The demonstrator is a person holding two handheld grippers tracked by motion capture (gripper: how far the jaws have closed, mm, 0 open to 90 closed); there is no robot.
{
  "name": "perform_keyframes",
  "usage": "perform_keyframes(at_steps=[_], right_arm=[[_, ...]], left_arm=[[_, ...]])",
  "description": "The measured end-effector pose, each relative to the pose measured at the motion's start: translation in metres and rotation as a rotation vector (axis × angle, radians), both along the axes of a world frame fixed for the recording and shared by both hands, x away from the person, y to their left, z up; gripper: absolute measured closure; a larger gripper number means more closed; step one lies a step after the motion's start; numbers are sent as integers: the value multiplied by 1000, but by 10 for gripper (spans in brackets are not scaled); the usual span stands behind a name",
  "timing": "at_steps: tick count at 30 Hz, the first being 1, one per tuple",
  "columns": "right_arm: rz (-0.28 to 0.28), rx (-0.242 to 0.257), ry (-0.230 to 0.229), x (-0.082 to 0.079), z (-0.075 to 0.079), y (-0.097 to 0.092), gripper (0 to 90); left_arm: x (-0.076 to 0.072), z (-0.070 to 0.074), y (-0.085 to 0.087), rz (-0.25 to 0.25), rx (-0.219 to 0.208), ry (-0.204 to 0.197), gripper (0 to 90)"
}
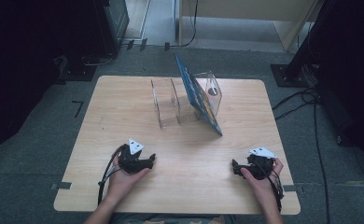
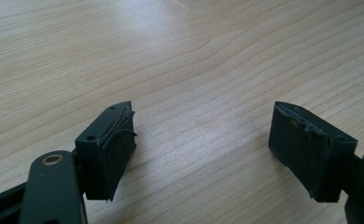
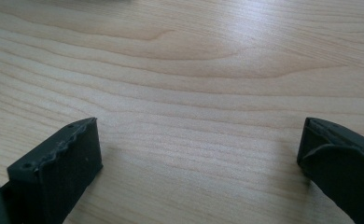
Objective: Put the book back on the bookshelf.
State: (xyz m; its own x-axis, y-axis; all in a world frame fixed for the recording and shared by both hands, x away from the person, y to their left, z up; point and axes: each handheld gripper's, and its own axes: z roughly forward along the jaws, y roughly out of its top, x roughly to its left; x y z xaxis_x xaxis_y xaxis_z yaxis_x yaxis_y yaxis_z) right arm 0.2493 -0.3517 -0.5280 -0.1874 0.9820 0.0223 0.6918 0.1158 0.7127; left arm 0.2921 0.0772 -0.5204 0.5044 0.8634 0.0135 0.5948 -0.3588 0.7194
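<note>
- High view: my left gripper (image 1: 148,161) and right gripper (image 1: 236,168) rest low on the pale wood bench (image 1: 124,116), both spread wide, holding nothing.
- Blue book (image 1: 199,97) leans in the clear rack (image 1: 171,105), well apart from both.
- Grey carpet (image 1: 31,140) surrounds the bench.

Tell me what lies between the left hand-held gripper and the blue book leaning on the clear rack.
Bare wooden table in the high view, from left hand-held gripper to blue book.

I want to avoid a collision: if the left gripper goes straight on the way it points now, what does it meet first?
Probably only bare table: the left gripper points low across the wood, jaws open, nothing between them.
</note>
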Motion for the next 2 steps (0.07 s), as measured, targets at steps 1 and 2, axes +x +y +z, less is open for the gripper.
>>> perform_keyframes(at_steps=[1,2], right_arm=[[-1,0,0,0,0,0,0],[-1,0,0,0,0,0,0]], left_arm=[[0,0,0,0,0,0,226],[0,0,0,0,0,0,226]])
